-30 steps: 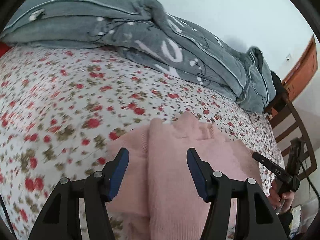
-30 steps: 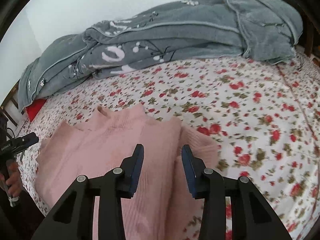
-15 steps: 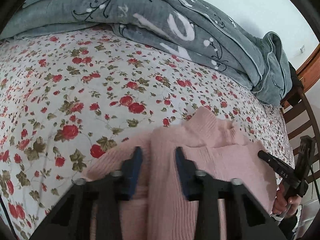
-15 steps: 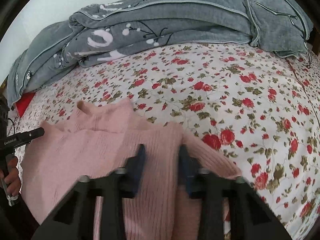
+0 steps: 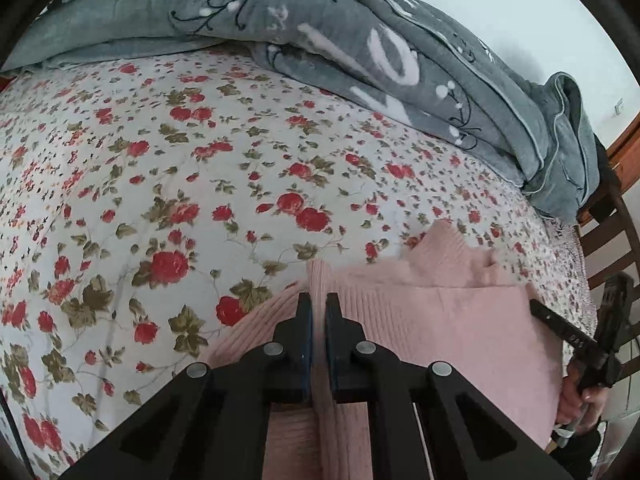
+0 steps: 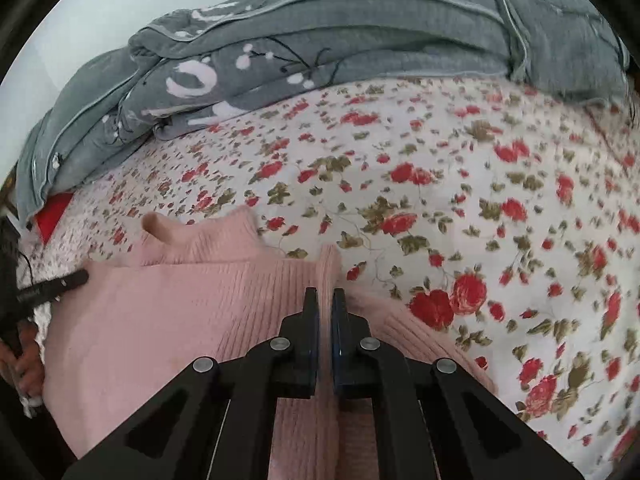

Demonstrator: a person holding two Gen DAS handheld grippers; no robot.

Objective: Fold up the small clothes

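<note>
A small pink ribbed sweater lies on the flowered bedsheet, its sleeves folded in and its collar toward the blanket. My left gripper is shut on a raised ridge of its left folded edge. In the right wrist view the sweater fills the lower left, and my right gripper is shut on a pinched ridge at its right folded edge. Each wrist view shows the other gripper at the frame's edge: the right one, the left one.
A bunched grey blanket lies along the far side of the bed, also in the right wrist view. A wooden chair stands off the bed's right end. A red item pokes out under the blanket.
Both grippers have closed from open onto the sweater's folded side edges, pinching up ridges of fabric. Both have dropped lower and moved forward over the sweater.
</note>
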